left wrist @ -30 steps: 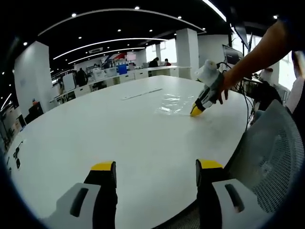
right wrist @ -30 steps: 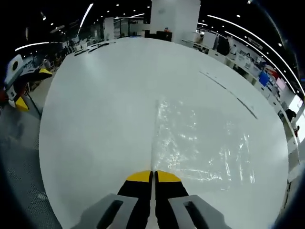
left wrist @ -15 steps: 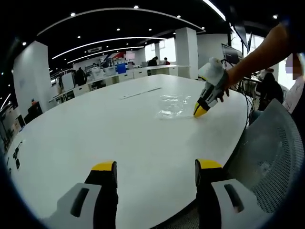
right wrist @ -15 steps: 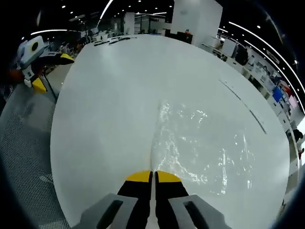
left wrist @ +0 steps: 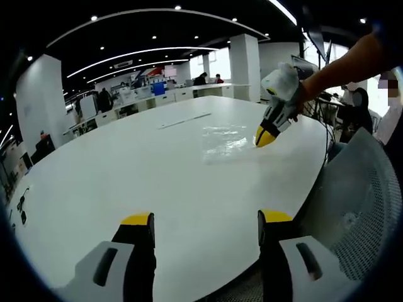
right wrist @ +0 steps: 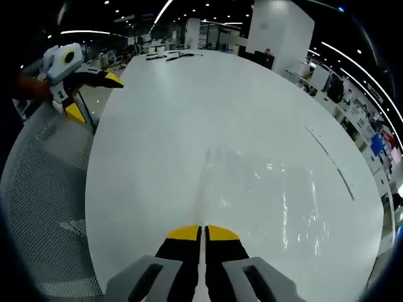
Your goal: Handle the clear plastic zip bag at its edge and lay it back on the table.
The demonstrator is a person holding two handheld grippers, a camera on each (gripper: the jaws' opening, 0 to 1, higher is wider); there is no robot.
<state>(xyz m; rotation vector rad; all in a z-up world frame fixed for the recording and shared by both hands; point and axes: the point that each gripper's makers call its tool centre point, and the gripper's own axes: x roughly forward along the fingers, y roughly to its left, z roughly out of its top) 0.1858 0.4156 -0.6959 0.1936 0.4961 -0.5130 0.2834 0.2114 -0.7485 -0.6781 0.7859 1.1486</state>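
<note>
In the right gripper view, my right gripper (right wrist: 202, 230) sits nearest, its yellow-tipped fingers (right wrist: 183, 233) pressed together on the near edge of the clear plastic zip bag (right wrist: 264, 201). The bag runs away from the fingers across the white tabletop (right wrist: 170, 119); I cannot tell how much of it is lifted off the surface, though the edge in my grip rises toward the fingers. To the left of the tabletop is a grey mesh chair back (right wrist: 44, 182). Farther left and beyond it I see my left gripper (right wrist: 93, 95), fingers spread.

In the left gripper view, the left gripper (left wrist: 206, 221) is nearest, its fingers (left wrist: 136, 221) wide apart over the near rim of the tabletop (left wrist: 126, 163), holding nothing. The mesh chair back (left wrist: 352, 195) is at the right. Farther across the tabletop lies the bag (left wrist: 223, 139), glinting, with the right gripper (left wrist: 264, 136) at its right edge, held by a person's hand (left wrist: 296, 97). Beyond are desks (left wrist: 157, 95) and a white pillar (left wrist: 245, 66).
</note>
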